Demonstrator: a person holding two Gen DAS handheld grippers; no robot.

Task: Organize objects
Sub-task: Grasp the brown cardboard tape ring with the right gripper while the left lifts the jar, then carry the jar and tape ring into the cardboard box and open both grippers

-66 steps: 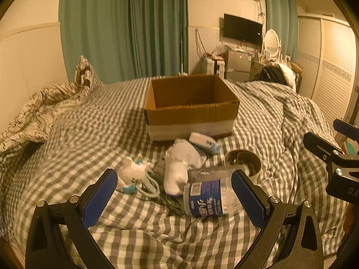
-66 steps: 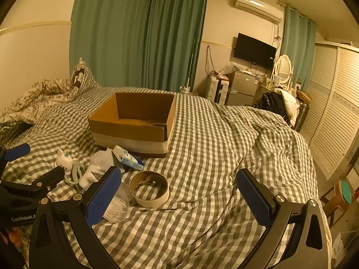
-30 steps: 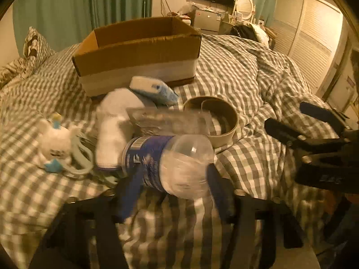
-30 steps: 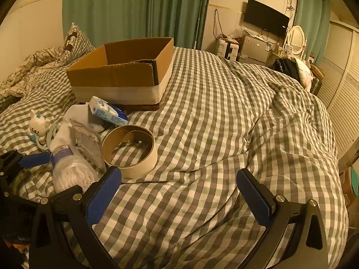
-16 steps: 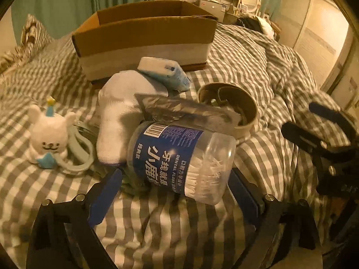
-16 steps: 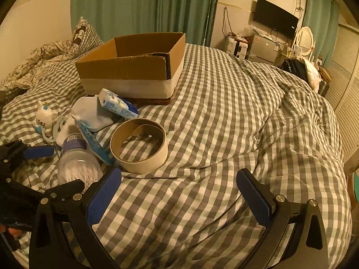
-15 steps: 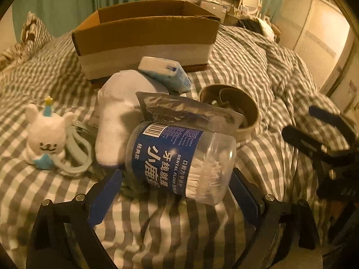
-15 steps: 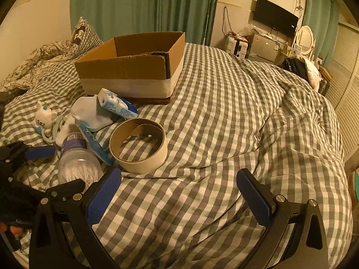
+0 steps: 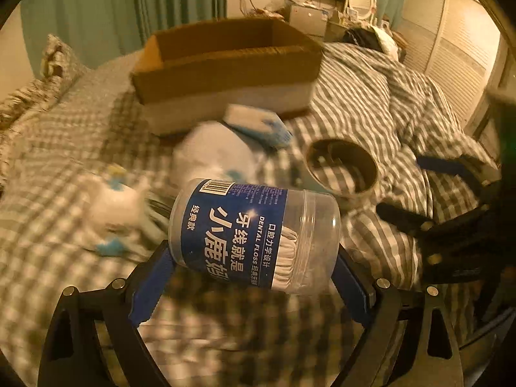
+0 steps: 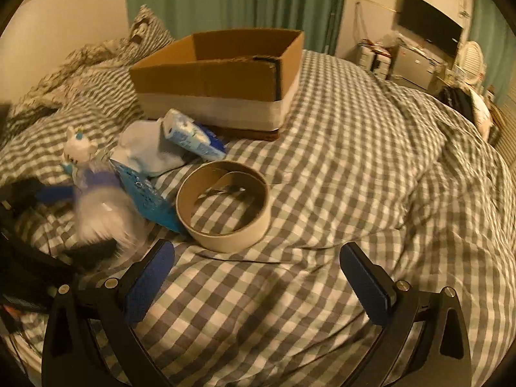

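Note:
My left gripper (image 9: 253, 274) is shut on a clear dental floss jar (image 9: 254, 232) with a blue label and holds it lying sideways above the checked bedspread; the jar shows blurred in the right wrist view (image 10: 100, 203). An open cardboard box (image 9: 225, 64) stands behind, also in the right wrist view (image 10: 219, 77). My right gripper (image 10: 258, 277) is open and empty over the bedspread, just in front of a cardboard tape ring (image 10: 222, 200).
A white sock (image 10: 145, 148), a small blue-white tissue pack (image 10: 190, 135), a white bunny toy (image 10: 77, 145) and a blue foil packet (image 10: 142, 193) lie between the ring and the box. Rumpled duvet folds (image 10: 435, 161) rise at right.
My left gripper has closed on the floss jar and lifted it off the bed. The right gripper has moved forward toward the tape ring and stays open.

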